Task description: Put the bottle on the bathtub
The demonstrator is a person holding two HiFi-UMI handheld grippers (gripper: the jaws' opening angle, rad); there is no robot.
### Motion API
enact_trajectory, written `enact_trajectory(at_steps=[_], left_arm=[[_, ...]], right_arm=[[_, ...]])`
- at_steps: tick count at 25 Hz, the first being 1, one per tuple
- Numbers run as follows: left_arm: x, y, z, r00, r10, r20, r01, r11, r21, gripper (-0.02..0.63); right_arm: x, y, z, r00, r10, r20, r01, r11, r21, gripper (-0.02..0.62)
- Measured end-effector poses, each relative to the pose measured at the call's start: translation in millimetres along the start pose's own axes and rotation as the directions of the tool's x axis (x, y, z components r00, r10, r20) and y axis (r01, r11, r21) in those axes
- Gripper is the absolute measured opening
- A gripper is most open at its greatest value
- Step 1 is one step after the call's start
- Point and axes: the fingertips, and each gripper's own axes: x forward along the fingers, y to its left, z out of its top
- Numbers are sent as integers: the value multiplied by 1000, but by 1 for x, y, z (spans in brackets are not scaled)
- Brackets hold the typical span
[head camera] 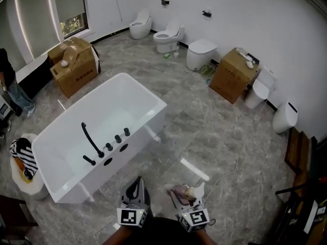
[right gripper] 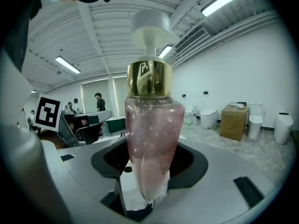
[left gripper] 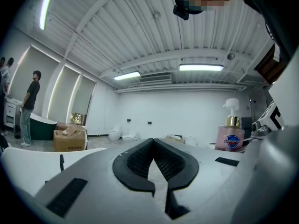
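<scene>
A pink pump bottle point(right gripper: 150, 134) with a gold collar and white pump head stands upright between the jaws of my right gripper point(right gripper: 148, 160), which is shut on its lower body. In the head view that bottle point(head camera: 189, 192) and the right gripper point(head camera: 182, 195) are at the bottom centre, over the grey floor. The left gripper point(head camera: 136, 187) hangs beside it, shut and empty point(left gripper: 153, 141); its view shows the bottle point(left gripper: 230, 133) to the right. The white bathtub point(head camera: 145, 92) with a black faucet point(head camera: 92, 139) stands ahead and to the left, its rim also in the left gripper view point(left gripper: 30, 155).
Cardboard boxes point(head camera: 75, 65) point(head camera: 232, 74) stand behind the tub and by the far wall. Several toilets point(head camera: 168, 35) line that wall. A person point(head camera: 11, 86) stands at the left edge. A round stand with a striped cloth point(head camera: 23, 160) sits by the tub's near left end.
</scene>
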Motion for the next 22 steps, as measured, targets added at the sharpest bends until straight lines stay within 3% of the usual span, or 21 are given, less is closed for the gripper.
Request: enact_trajectory(at_steps=[13, 22], left_arm=[[205, 123, 17, 997, -66, -25, 65, 997, -53, 14], [282, 183, 17, 999, -50, -15, 49, 996, -80, 14]], right_arm=[[198, -55, 80, 996, -73, -42, 72, 997, -26, 235], [296, -81, 111, 997, -70, -26, 69, 997, -25, 235]])
